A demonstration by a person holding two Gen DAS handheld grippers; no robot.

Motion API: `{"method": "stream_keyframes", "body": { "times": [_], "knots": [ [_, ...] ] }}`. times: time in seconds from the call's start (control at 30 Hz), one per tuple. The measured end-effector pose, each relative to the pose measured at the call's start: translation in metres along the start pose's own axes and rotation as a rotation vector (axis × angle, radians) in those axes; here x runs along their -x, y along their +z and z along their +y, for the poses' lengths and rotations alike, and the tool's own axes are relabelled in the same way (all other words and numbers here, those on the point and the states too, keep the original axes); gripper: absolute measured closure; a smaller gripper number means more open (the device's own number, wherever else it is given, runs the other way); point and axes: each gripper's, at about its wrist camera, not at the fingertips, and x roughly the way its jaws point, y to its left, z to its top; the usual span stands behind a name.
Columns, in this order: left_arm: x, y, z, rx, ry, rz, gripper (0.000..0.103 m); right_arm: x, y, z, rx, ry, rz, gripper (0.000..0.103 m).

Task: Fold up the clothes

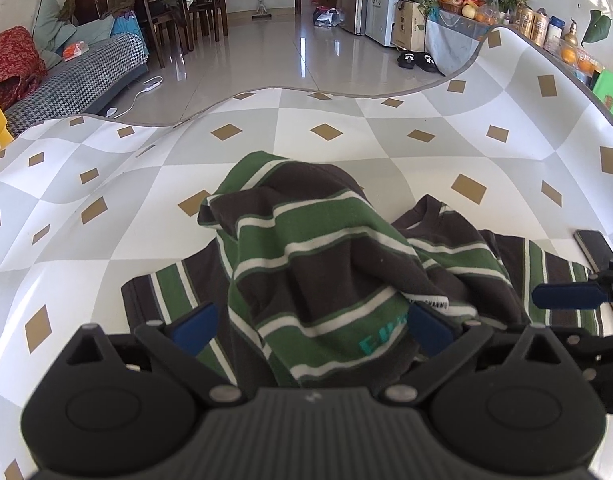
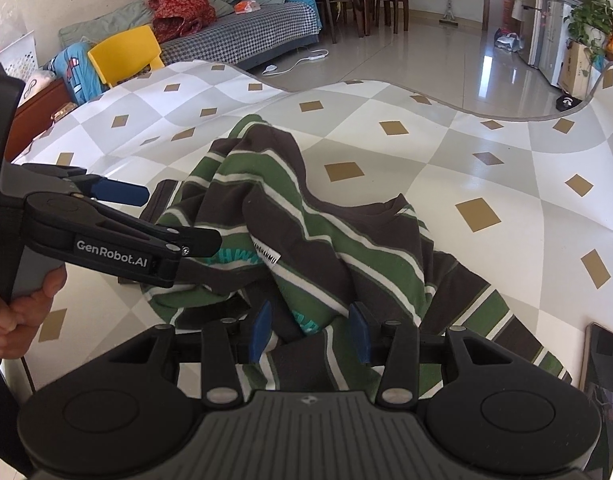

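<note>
Jaws released on both my left gripper [image 1: 312, 322] and right gripper [image 2: 309, 332], each straddling cloth of the shirt [image 1: 326, 264] without pinching it. It lies crumpled mid-surface [image 1: 346, 136]. I judge it light, limp, non-slip; best gripped at hem or shoulder seams. Green, brown, white stripes; small label.

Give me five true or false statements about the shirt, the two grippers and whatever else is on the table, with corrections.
1. The striped shirt lies crumpled on the table. True.
2. The shirt is red and white. False: it is green, brown and white.
3. The left gripper has its jaws spread around shirt fabric. True.
4. The right gripper is far from the shirt. False: fabric lies between its blue pads.
5. A phone lies on the table beside the shirt. True.
</note>
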Motion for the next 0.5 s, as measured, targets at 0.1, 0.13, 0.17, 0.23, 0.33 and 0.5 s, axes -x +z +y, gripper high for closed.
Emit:
{"method": "stream_keyframes", "body": {
  "times": [0.1,0.13,0.17,0.23,0.33,0.5],
  "knots": [
    [0.000,-0.007,-0.005,-0.020,-0.001,0.011,0.000,-0.005,-0.007,0.007,0.034,0.012,0.041,0.061],
    [-0.001,-0.010,-0.006,-0.026,0.000,0.015,0.000,-0.006,-0.009,0.009,0.045,0.015,0.050,0.061],
    [-0.002,-0.012,-0.008,-0.031,0.001,0.019,0.000,-0.008,-0.011,0.011,0.056,0.016,0.058,0.061],
    [-0.003,-0.016,-0.010,-0.038,0.001,0.029,0.000,-0.010,-0.014,0.013,0.074,0.015,0.072,0.061],
    [-0.005,-0.020,-0.014,-0.049,0.000,0.037,0.000,-0.013,-0.017,0.013,0.083,0.017,0.087,0.061],
    [-0.012,-0.027,-0.019,-0.071,0.009,0.059,0.000,-0.019,-0.020,0.011,0.079,0.026,0.107,0.061]
  ]
}}
